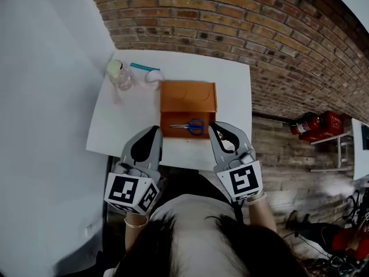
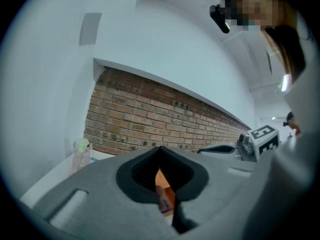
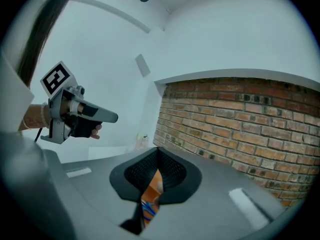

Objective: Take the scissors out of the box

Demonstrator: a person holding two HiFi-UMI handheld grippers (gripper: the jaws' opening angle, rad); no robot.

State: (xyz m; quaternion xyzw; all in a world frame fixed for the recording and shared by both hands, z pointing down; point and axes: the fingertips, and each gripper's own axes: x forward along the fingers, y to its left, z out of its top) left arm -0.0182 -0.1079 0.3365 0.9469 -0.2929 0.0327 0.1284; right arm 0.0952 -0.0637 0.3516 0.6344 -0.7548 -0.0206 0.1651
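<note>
Scissors [image 1: 190,126] lying inside open orange box [image 1: 188,98] near front edge of bench [image 1: 233,85]. Left gripper [image 1: 154,130] and right gripper [image 1: 214,126] flanking box, fingers [image 3: 215,199] pressing together, gripping nothing. Reach step likely underway; next move calling for opening fingers over blue handles.

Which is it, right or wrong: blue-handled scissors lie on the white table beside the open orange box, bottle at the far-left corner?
Wrong: the head view shows the blue-handled scissors inside the open orange box, not beside it. The bottle is at the white table's far-left corner.
</note>
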